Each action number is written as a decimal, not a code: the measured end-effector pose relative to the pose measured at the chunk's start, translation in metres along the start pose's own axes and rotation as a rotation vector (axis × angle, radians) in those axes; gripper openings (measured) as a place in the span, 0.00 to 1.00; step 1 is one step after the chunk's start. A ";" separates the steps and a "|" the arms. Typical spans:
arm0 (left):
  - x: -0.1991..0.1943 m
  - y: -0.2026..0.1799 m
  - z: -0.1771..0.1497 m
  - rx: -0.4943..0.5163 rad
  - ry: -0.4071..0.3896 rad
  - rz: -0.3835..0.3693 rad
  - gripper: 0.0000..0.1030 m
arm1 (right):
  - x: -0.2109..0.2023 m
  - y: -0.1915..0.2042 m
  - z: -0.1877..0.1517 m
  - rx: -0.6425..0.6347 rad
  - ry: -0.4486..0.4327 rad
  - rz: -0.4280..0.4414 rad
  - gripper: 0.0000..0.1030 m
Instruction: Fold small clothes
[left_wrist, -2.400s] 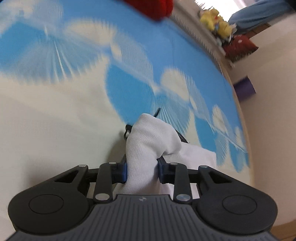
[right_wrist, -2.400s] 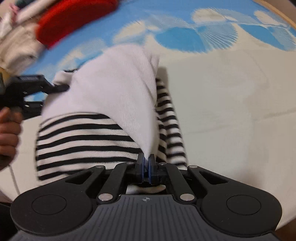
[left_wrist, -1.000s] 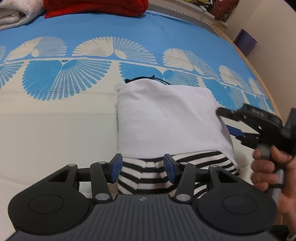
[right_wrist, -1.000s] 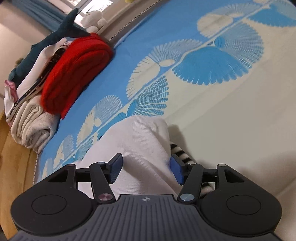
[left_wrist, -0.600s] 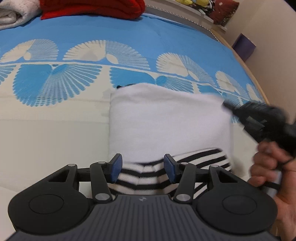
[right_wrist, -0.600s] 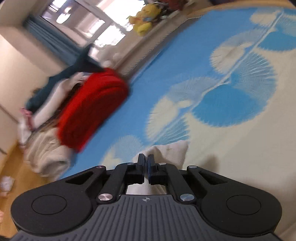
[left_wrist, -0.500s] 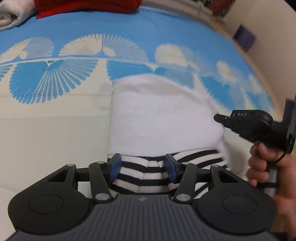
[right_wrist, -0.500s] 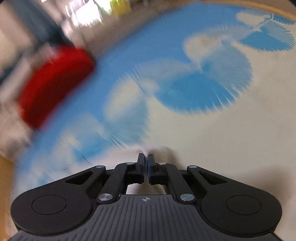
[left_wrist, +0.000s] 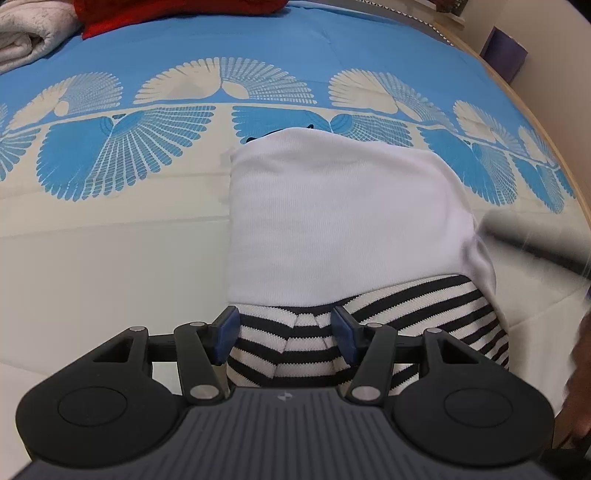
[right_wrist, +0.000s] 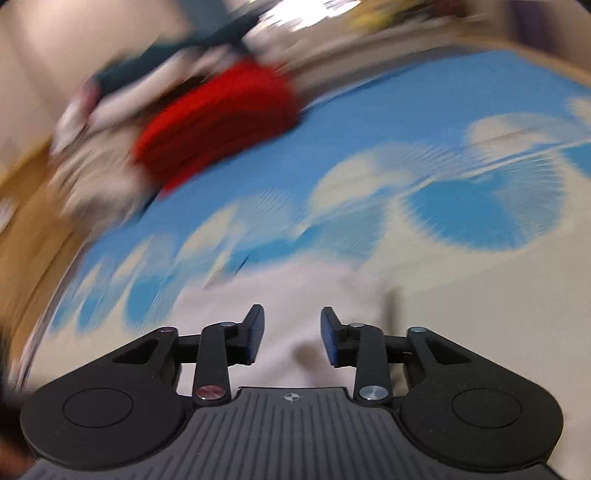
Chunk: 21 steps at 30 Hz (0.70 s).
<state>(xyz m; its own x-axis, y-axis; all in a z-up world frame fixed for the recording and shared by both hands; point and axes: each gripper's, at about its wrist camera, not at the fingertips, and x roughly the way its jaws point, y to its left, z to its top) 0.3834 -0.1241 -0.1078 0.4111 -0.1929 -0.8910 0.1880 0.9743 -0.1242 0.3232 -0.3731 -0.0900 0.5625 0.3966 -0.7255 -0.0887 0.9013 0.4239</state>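
Item — striped garment (left_wrist: 406, 314), lying on the blue-and-cream bedspread (left_wrist: 110, 240), its white part (left_wrist: 332, 221) folded over the stripes. Our left gripper (left_wrist: 284, 330) spread, striped hem between its jaws; right gripper (right_wrist: 291, 330) spread, empty. We judge one fold laid — further folds remain.

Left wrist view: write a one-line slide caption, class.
Open left tool straddles the striped hem of a folded white garment lying on the blue fan-patterned bedspread.
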 end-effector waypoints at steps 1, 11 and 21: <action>-0.001 0.000 0.000 -0.001 -0.001 0.000 0.59 | 0.014 0.004 -0.010 -0.055 0.085 -0.064 0.41; -0.015 0.017 -0.012 -0.012 0.041 -0.057 0.58 | 0.006 -0.003 -0.021 -0.043 0.115 -0.139 0.52; -0.037 0.018 -0.032 0.078 -0.037 0.046 0.67 | -0.037 0.004 -0.039 -0.070 0.086 -0.366 0.53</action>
<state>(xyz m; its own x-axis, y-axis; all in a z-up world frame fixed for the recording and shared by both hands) 0.3429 -0.0956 -0.0913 0.4532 -0.1533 -0.8781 0.2360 0.9706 -0.0477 0.2699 -0.3768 -0.0827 0.4968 0.0568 -0.8660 0.0473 0.9946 0.0924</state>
